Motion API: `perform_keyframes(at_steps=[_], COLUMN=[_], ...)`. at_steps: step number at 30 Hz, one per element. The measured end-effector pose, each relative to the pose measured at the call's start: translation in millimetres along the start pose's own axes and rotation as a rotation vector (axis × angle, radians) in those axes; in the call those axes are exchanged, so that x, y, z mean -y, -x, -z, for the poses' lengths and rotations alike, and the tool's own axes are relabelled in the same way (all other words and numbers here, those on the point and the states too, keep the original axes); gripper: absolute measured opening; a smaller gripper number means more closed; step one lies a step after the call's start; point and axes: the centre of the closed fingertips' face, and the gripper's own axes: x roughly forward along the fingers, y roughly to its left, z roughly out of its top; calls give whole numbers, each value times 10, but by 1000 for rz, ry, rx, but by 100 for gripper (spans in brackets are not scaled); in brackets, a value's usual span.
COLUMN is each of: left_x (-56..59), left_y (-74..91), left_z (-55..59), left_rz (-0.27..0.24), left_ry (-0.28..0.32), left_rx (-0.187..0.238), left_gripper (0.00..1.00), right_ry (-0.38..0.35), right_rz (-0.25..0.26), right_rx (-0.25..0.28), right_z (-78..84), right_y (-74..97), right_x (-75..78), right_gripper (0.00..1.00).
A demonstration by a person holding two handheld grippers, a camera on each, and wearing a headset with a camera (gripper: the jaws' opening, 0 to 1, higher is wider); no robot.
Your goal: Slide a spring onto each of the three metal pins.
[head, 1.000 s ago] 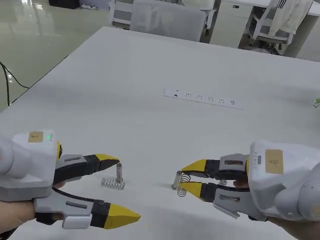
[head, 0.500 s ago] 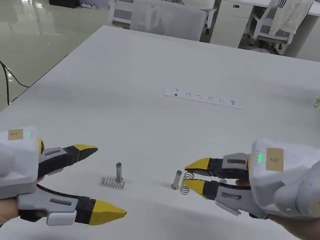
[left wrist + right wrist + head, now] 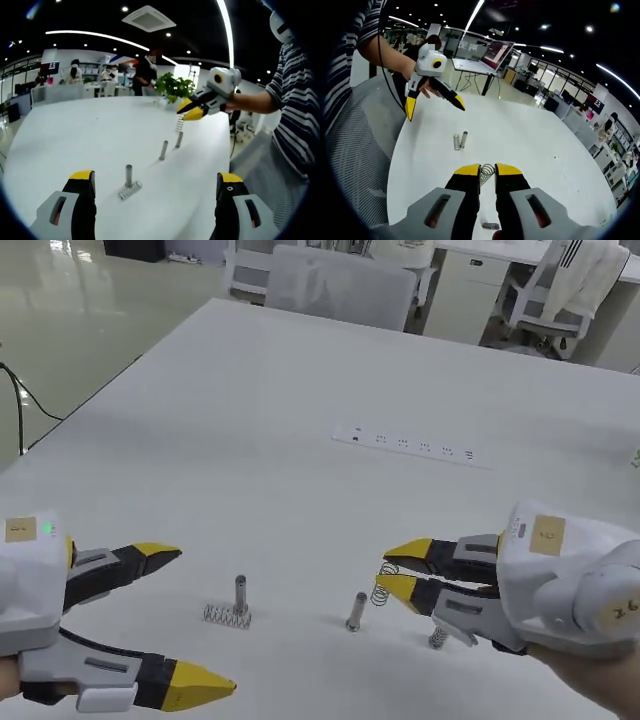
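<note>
My right gripper is shut on a small wire spring, held just above the white table and up-right of a short metal pin. In the right gripper view the spring sits pinched between the yellow tips. A second pin stands upright with a loose spring lying at its foot. My left gripper is open wide, left of that pin and apart from it. The left gripper view shows three pins in a row.
A white power strip lies across the middle of the table. Another small spring rests on the table under the right gripper. Chairs stand at the far edge, and the table's left edge drops to the floor.
My left gripper has drawn back to the left, away from the pin and loose spring. My right gripper has closed on its spring and lifted it up-right of the middle pin.
</note>
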Motion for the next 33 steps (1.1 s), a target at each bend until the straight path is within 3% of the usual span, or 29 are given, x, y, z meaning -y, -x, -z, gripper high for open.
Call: perform_keyframes(at_steps=[7, 21, 33], left_x=[-33, -29, -41], left_y=[15, 22, 65], left_z=[33, 45, 63], left_rz=[-13, -18, -36], left_ry=[19, 31, 44], left_rx=[-1, 0, 3], left_gripper=[98, 98, 97], right_ry=[-41, -41, -58], right_rz=[14, 7, -24], right_rx=[3, -24, -96], right_z=[24, 135, 471], right_y=[-88, -281, -445], right_x=[69, 59, -81], right_gripper=[8, 8, 8])
